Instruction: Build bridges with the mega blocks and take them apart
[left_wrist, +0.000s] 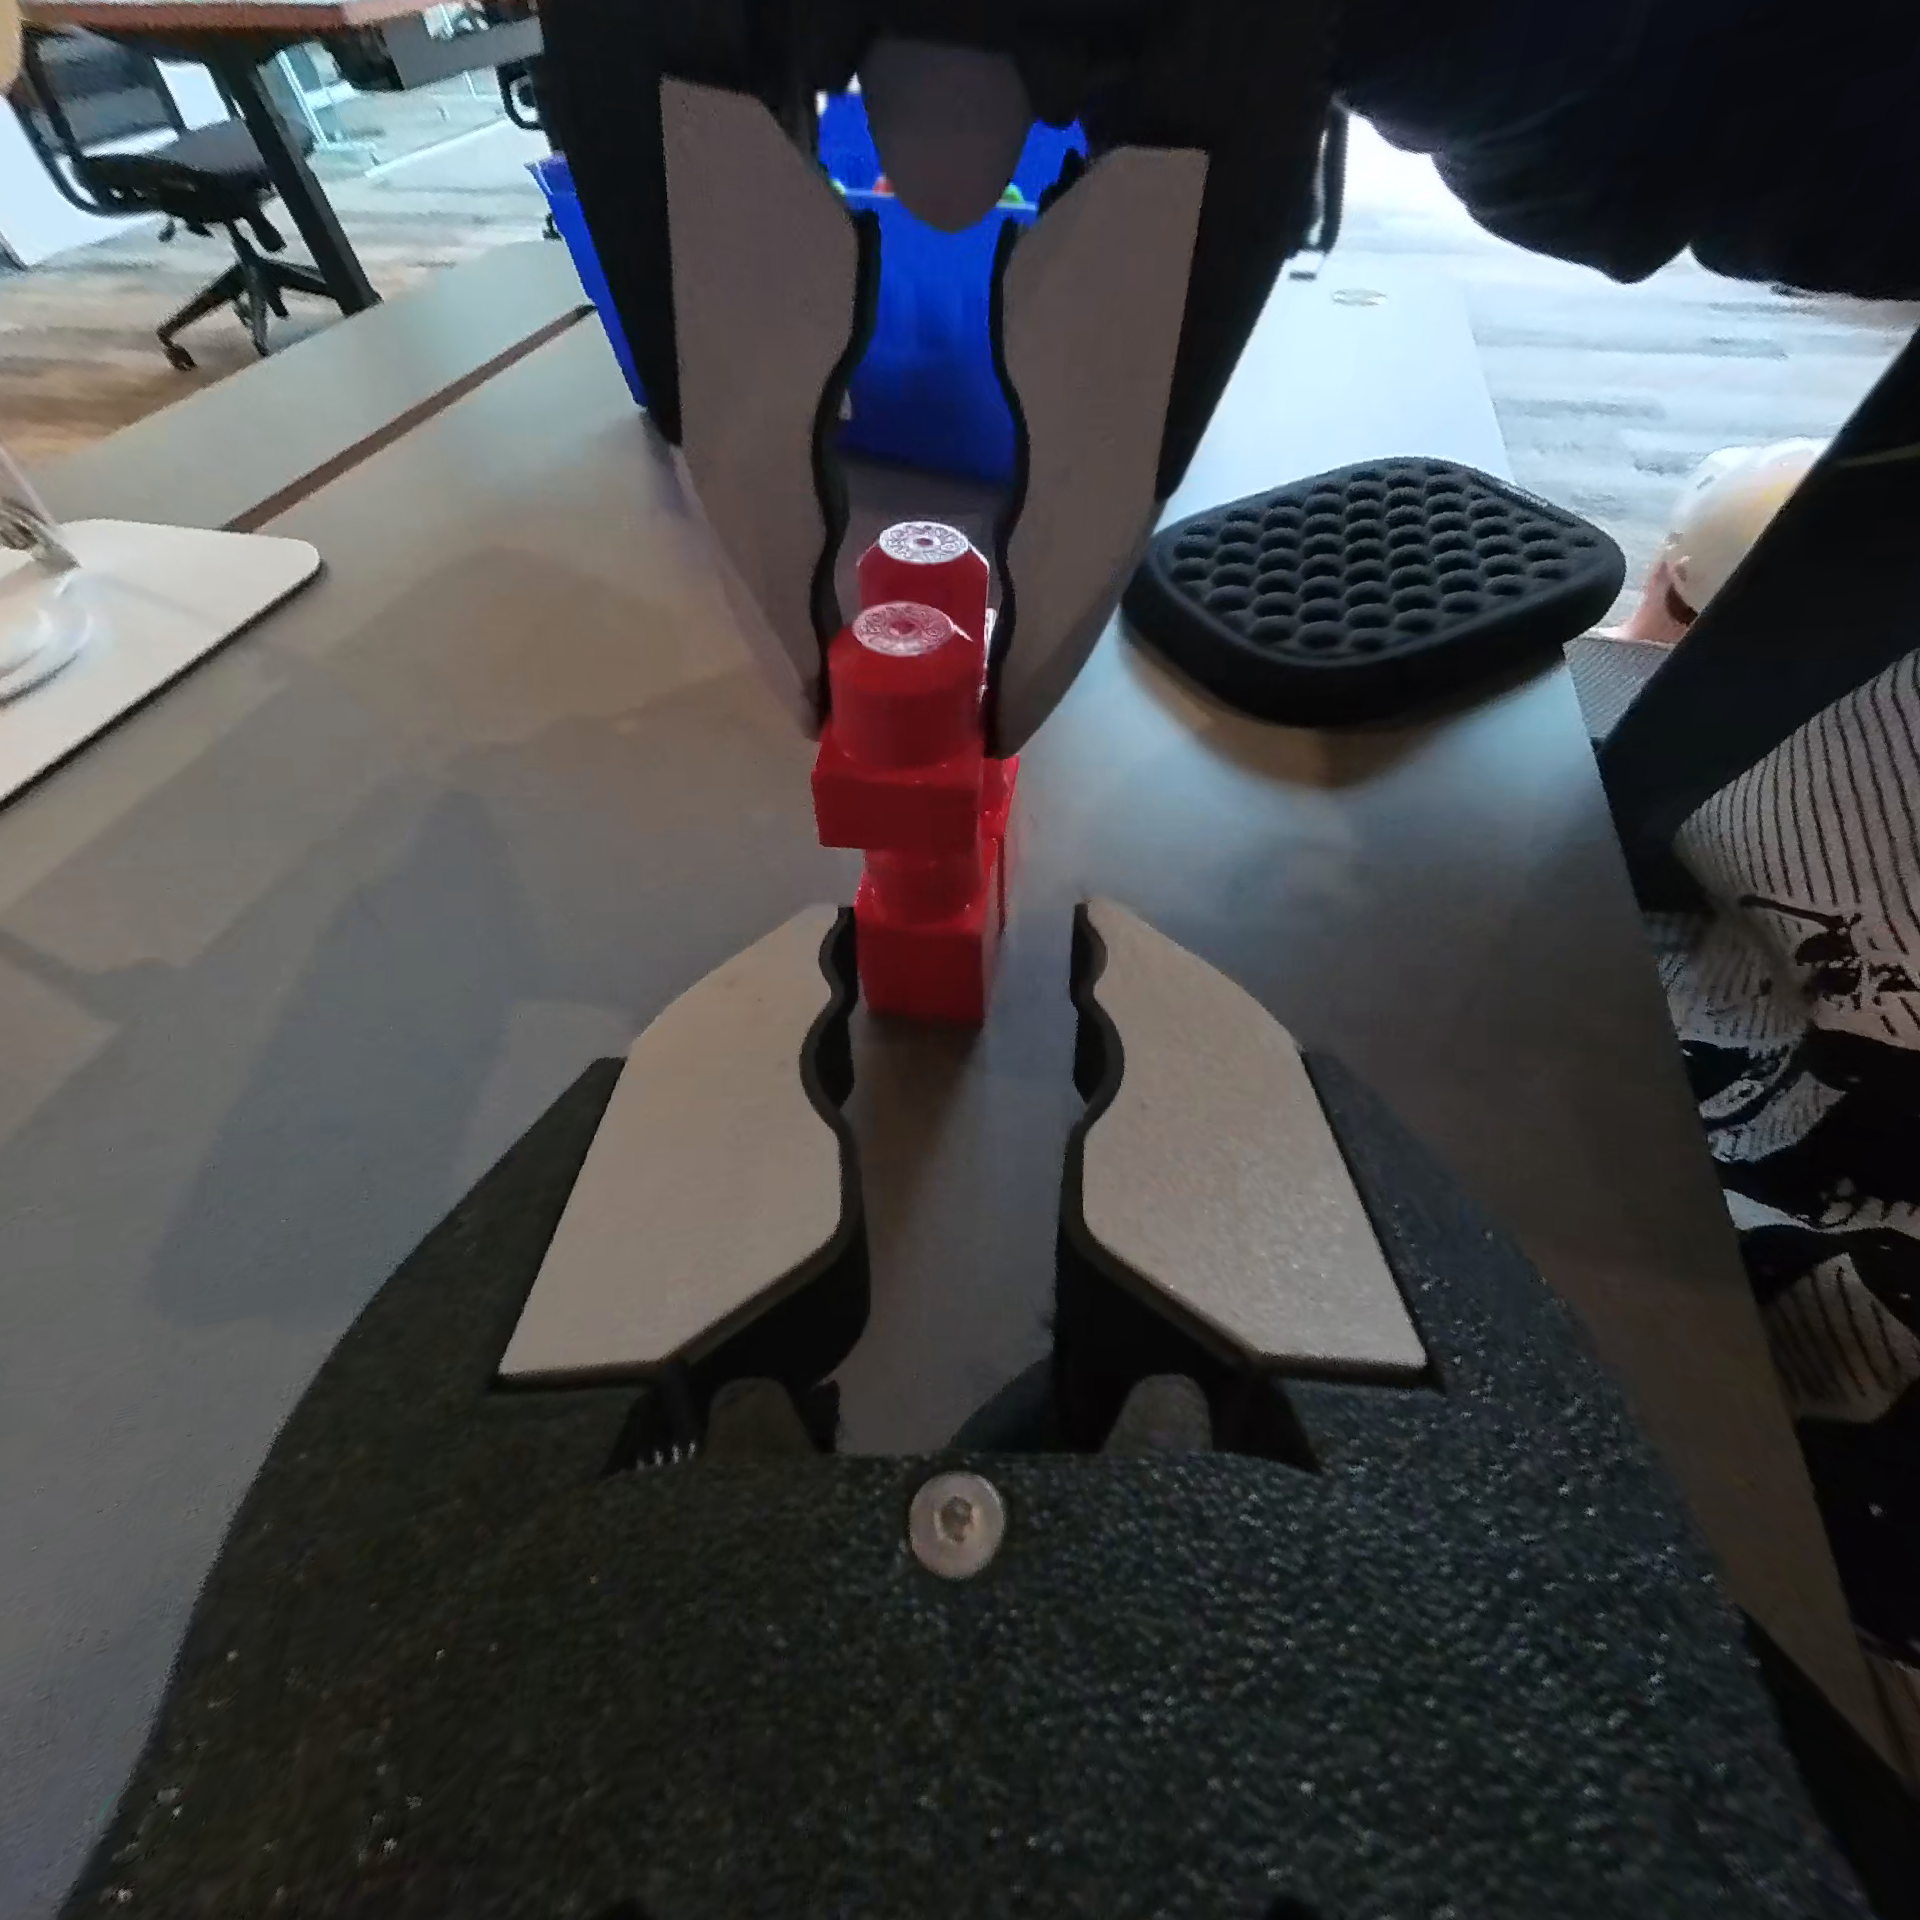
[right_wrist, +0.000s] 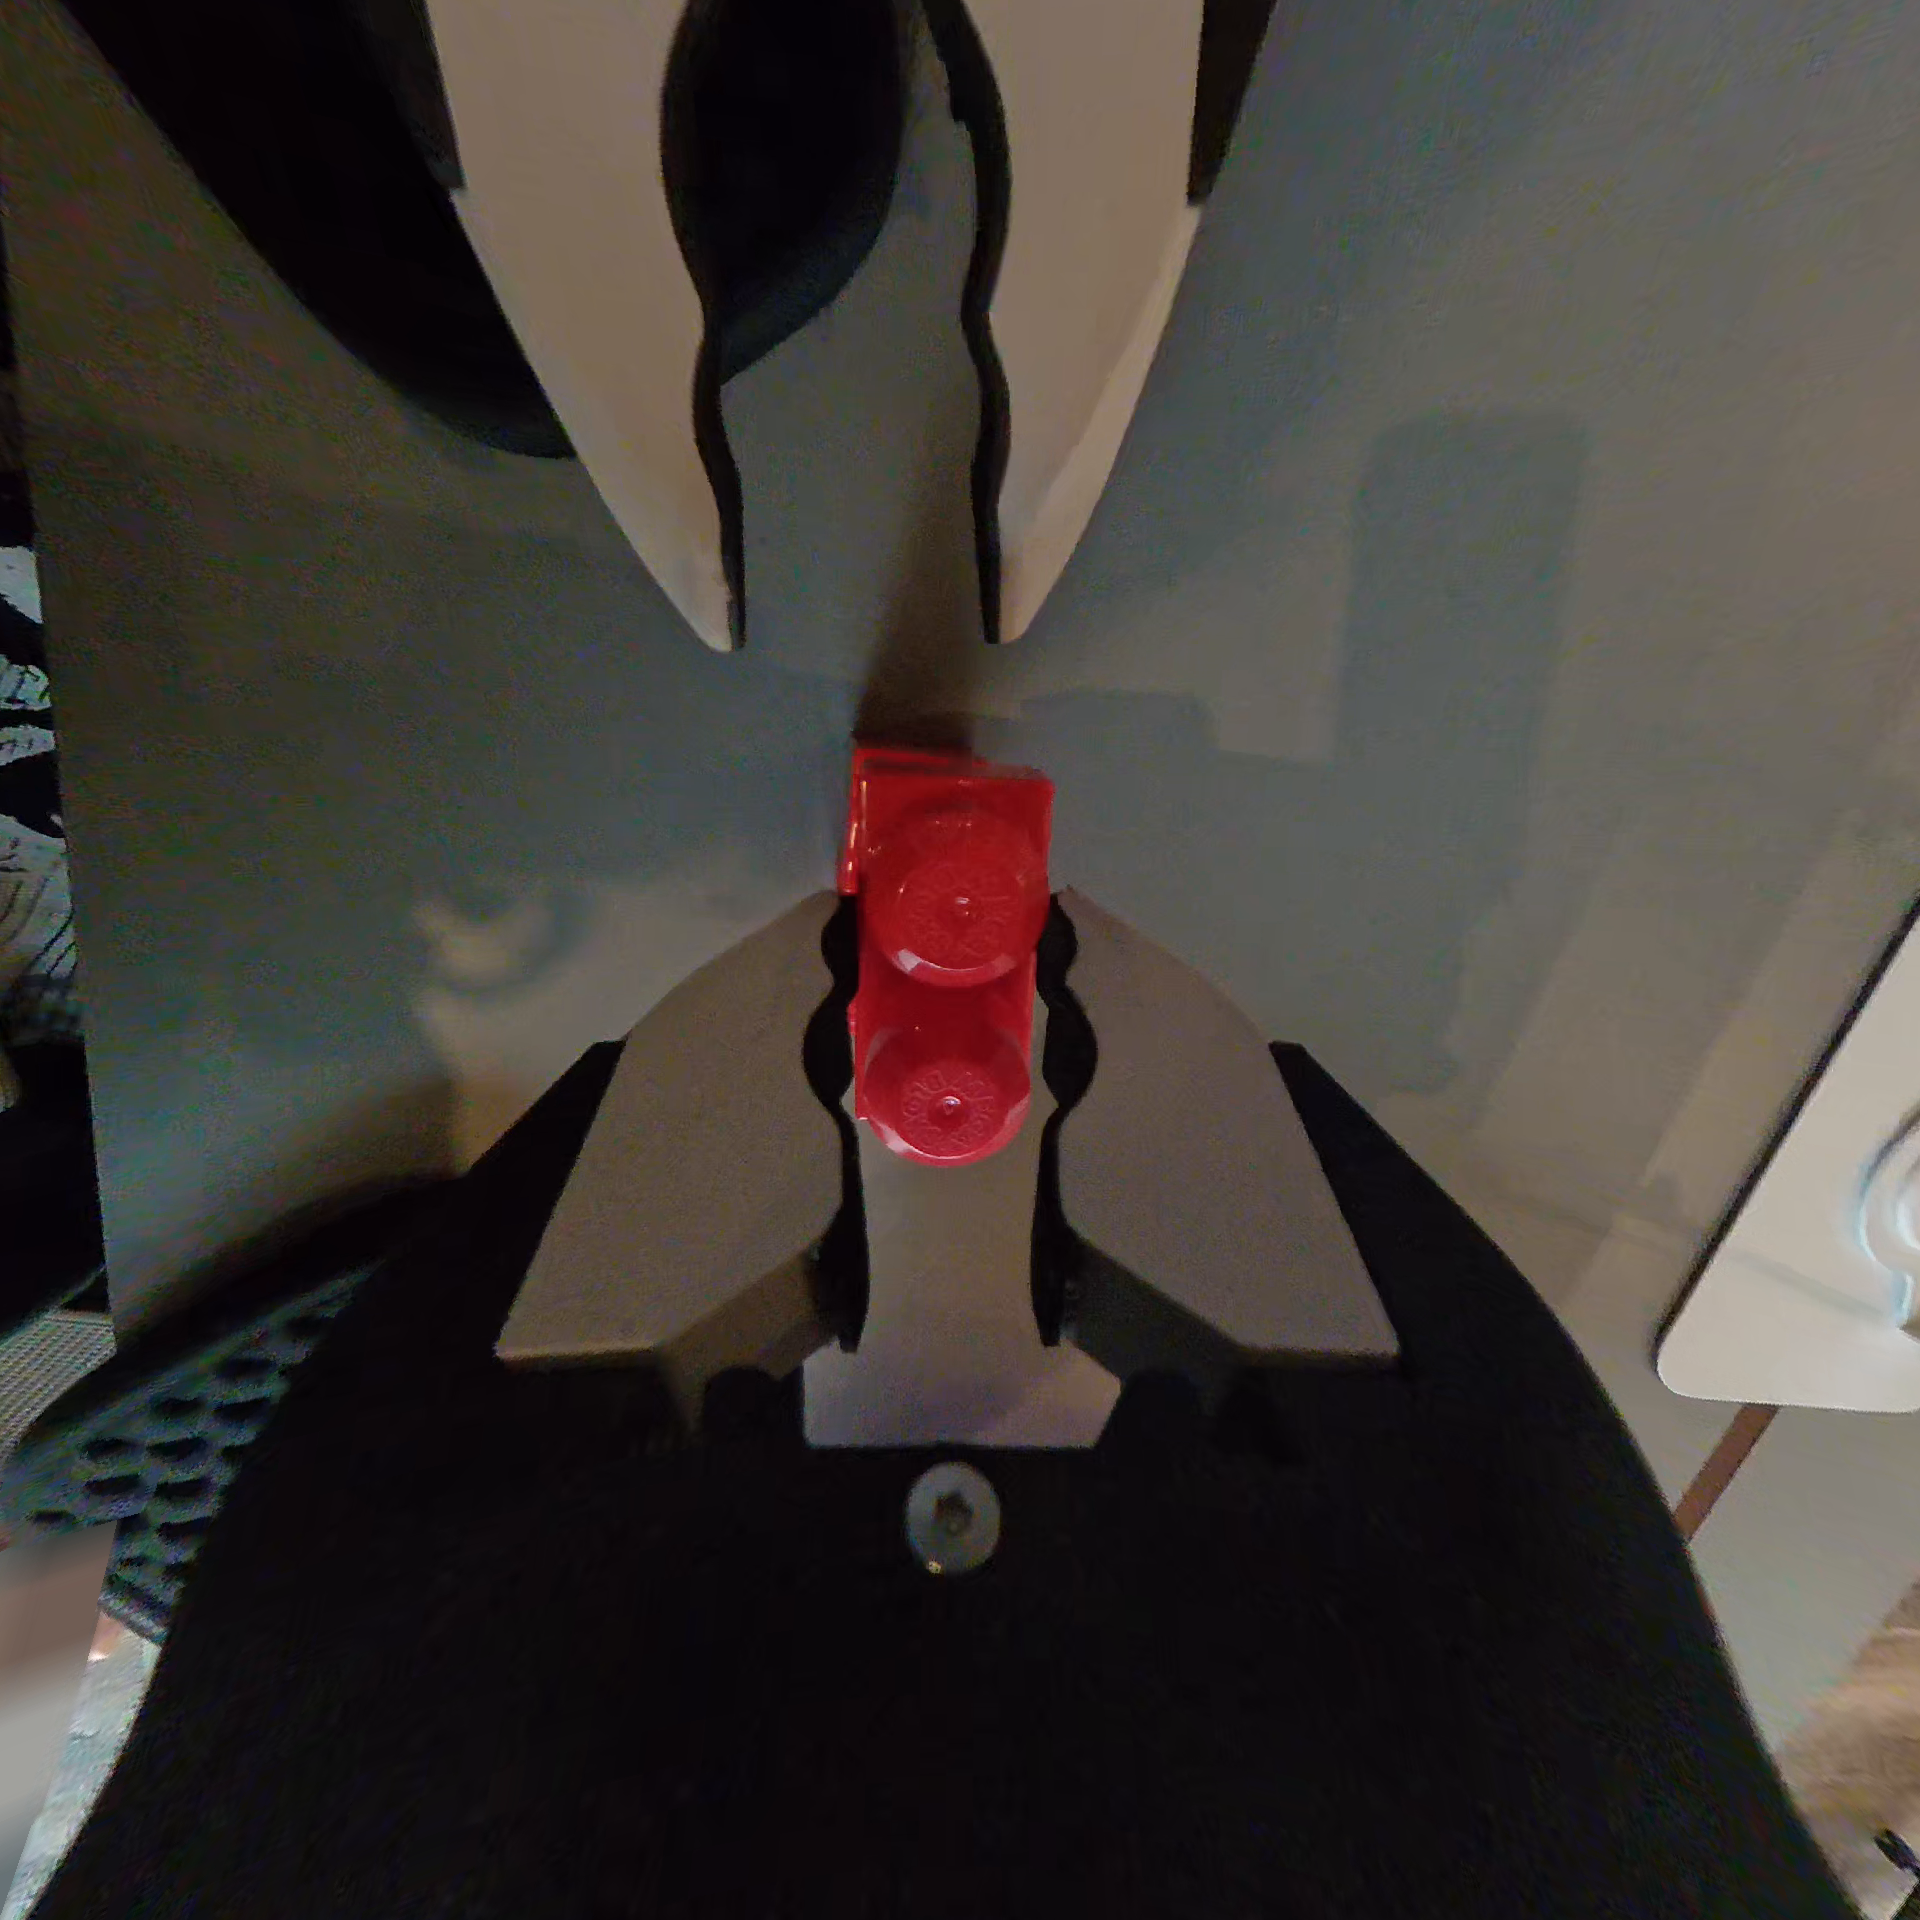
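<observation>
On the grey desk (left_wrist: 436, 727), with a blue bin (left_wrist: 925, 343) at 12 o'clock, my right gripper (right_wrist: 945, 904) clenches the upper red block (left_wrist: 899, 790), while my left gripper (left_wrist: 956, 914) waits released around the lower red block (left_wrist: 920, 961).

The right gripper (right_wrist: 945, 1039), black-bodied with grey wavy-edged fingers, closes from above on a red plastic two-stud block (right_wrist: 951, 956) over the grey worktop (right_wrist: 1455, 623); the left gripper's (right_wrist: 860, 639) pale fingers point in from the far edge, spread apart
</observation>
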